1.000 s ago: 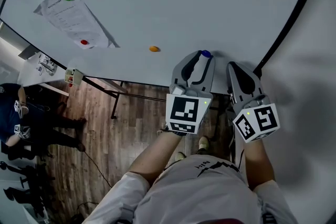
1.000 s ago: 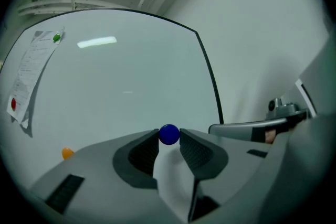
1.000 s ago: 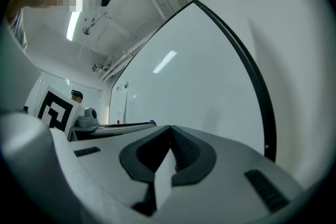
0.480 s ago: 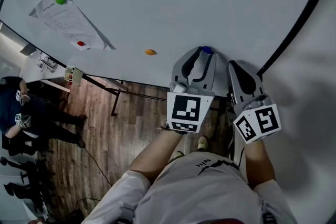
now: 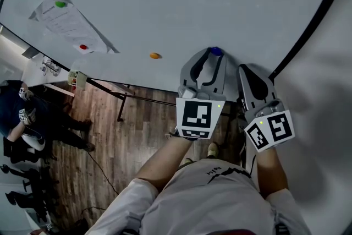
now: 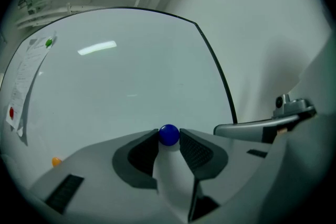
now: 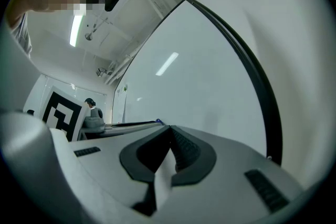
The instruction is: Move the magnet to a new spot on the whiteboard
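A round blue magnet [image 6: 168, 134] is pinched between the tips of my left gripper [image 6: 169, 136], right against the whiteboard [image 6: 121, 81]. From the head view the blue magnet [image 5: 216, 51] peeks out past the left gripper [image 5: 212, 56] near the whiteboard's [image 5: 165, 3] lower right part. My right gripper [image 5: 246, 71] hangs beside it, close to the board's black frame [image 5: 300, 36]. Seen in its own view, the right gripper [image 7: 170, 131] has its jaws together with nothing between them.
An orange magnet [image 5: 155, 55] sticks to the board left of the left gripper. A paper sheet [image 5: 71, 22] is pinned at the far left by a green magnet [image 5: 59, 4] and a red magnet [image 5: 83, 47]. A person [image 5: 22, 124] stands on the wooden floor [image 5: 137, 129].
The head view has drifted slightly, so the paper and orange magnet sit a little further left. The left gripper stays closed on the blue magnet at nearly the same spot.
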A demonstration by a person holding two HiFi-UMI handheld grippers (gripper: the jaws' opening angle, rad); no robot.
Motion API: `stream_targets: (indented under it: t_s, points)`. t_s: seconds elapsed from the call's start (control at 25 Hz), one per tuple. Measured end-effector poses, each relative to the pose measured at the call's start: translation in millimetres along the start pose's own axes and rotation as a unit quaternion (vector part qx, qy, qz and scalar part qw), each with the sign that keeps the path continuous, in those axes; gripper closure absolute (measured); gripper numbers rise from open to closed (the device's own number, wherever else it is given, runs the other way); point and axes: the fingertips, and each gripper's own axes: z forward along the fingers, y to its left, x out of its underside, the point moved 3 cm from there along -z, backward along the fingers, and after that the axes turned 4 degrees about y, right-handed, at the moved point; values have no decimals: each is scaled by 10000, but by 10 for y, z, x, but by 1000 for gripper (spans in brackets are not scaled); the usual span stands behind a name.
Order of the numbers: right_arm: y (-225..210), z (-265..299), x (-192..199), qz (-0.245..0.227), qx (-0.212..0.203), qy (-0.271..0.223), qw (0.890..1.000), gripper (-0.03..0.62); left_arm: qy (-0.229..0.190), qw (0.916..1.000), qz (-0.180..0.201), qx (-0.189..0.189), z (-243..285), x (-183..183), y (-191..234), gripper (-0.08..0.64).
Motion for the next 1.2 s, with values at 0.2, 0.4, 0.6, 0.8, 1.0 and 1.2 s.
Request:
stream_targets:
  t_s: [0.2, 0.4, 0.6, 0.8, 1.0, 1.2]
  points:
    - [-22, 0, 9, 14, -7, 7, 10000, 580, -22, 10000, 13, -10, 8, 4, -5, 433]
    - [-6, 38, 41, 40, -51, 62, 10000, 580, -65, 10000, 13, -20, -50, -6, 15, 433]
    - [84, 72, 69, 65, -90, 126, 9999, 580, -43, 9999, -107, -35, -217, 43, 69, 433]
    - [234, 107, 128, 47, -116, 237, 9996, 580, 19, 9998, -209, 64, -391, 106, 114, 434]
    - [398, 84, 170, 13, -68, 306, 9995, 580, 51, 9995, -275, 163, -582, 153, 147, 461]
    - [596, 4, 226, 12, 28, 377, 9993, 580, 77, 9990, -327, 305, -820, 189, 157, 501]
